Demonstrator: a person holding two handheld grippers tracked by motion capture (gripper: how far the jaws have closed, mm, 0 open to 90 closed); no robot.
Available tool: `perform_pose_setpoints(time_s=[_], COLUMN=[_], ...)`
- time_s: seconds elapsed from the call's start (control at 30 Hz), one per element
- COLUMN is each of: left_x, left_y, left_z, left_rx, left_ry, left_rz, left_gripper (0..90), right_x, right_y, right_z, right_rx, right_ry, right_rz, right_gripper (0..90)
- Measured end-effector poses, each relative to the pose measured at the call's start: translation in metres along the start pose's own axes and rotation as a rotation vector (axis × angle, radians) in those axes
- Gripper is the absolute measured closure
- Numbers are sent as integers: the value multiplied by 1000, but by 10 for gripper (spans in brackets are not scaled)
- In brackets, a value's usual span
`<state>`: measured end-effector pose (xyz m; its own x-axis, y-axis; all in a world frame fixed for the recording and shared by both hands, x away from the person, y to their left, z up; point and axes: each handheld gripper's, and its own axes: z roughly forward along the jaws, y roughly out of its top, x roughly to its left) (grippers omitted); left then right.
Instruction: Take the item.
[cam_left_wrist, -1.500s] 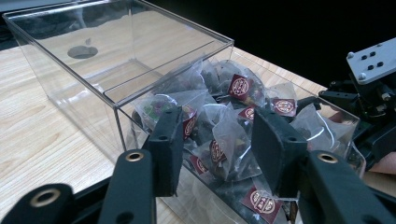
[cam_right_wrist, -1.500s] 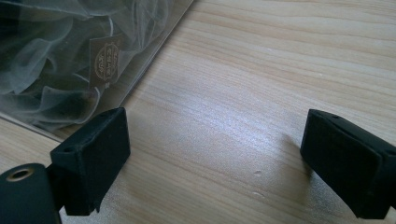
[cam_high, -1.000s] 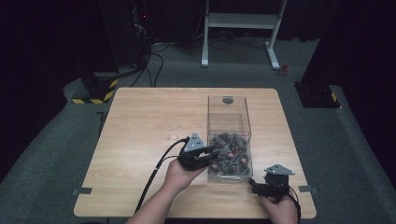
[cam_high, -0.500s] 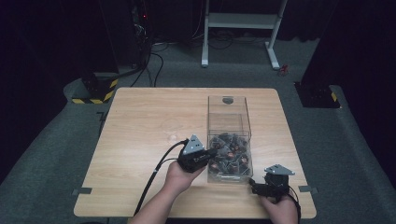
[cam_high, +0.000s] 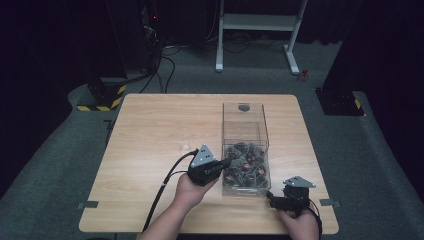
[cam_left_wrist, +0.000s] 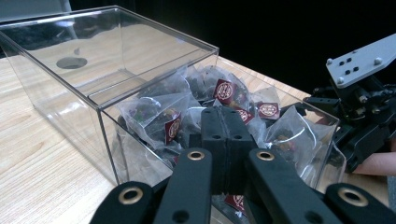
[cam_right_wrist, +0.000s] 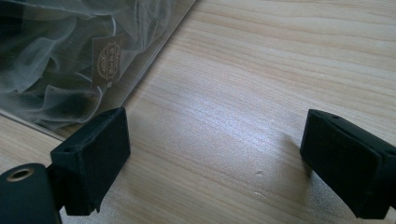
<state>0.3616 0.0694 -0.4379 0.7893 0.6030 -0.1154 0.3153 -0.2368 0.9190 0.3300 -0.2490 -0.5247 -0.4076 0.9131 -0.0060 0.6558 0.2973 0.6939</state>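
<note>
Inside the clear box (cam_left_wrist: 116, 70), the left claw (cam_left_wrist: 225, 126) has just closed, pads together, among crinkly tea bags (cam_left_wrist: 154, 112).

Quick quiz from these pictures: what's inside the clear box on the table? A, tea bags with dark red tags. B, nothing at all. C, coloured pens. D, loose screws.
A: the clear box holds a pile of translucent tea bags bearing dark red tags, seen beyond the left gripper with its jaws together.

My table (cam_high: 165, 130) is pale wood with fine grain lines. The box (cam_left_wrist: 100, 100) on it is clear plastic, its tea bags (cam_left_wrist: 154, 109) sheer white with dark red, gold-printed tags (cam_left_wrist: 224, 91). My left hand-held gripper (cam_left_wrist: 225, 122) is black with brass rivets, and my right hand-held gripper (cam_right_wrist: 215, 161) is black too.
</note>
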Motion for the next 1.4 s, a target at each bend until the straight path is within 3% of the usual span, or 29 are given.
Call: perform_pose_setpoints(time_s=[0.6,1.4], left_x=[3,17], left_y=[3,-7], left_z=[-15,-40], left_rx=[-42,-66], left_ry=[18,53], left_rz=[10,-7], left_gripper=[898,898], right_x=[0,0], right_y=[0,0], right_z=[0,0], right_rx=[0,-1], right_ry=[0,0], right_rz=[0,-1], right_gripper=[81,81])
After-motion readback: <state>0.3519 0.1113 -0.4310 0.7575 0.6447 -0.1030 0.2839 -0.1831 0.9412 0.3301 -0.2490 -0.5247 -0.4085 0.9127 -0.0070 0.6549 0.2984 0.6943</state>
